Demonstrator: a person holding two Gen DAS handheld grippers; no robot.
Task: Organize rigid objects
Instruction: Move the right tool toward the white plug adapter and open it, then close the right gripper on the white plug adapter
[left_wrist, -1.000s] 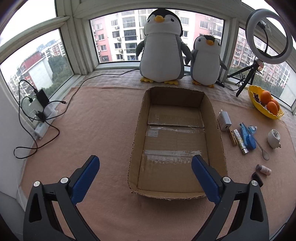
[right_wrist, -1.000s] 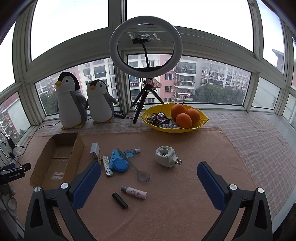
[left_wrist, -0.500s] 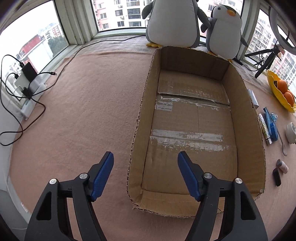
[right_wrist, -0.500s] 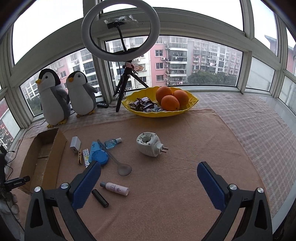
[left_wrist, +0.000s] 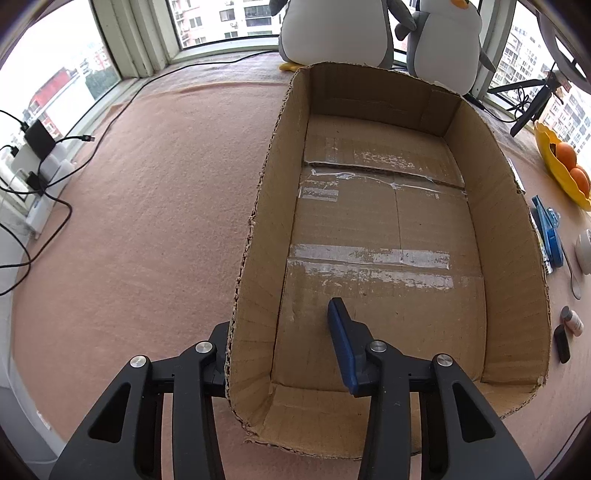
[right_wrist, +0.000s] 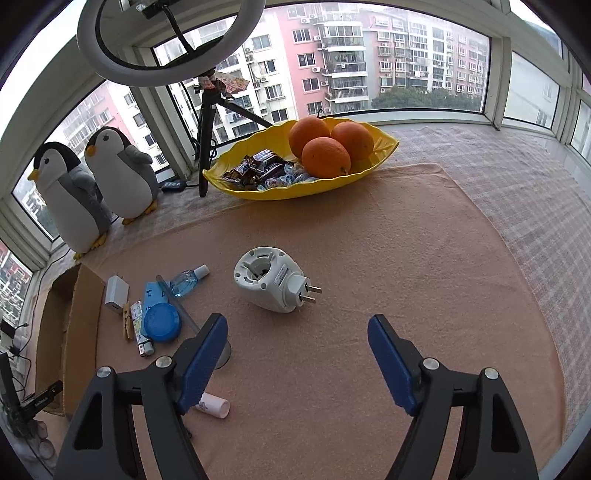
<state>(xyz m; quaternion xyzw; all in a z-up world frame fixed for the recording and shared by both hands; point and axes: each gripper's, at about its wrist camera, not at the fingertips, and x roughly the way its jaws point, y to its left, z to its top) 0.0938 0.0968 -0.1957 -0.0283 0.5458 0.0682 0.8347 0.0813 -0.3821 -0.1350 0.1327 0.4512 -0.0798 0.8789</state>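
Left gripper (left_wrist: 280, 332) fingers straddle corrugated cardboard box (left_wrist: 258, 229) wall.

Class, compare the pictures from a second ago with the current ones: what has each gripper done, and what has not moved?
The left gripper came down and forward to the brown cardboard box and narrowed its jaws, which now straddle the box's left wall, not yet clamped. The right gripper, jaws wide, moved toward the white plug-in device. The box, the device and the yellow fruit dish stayed put.
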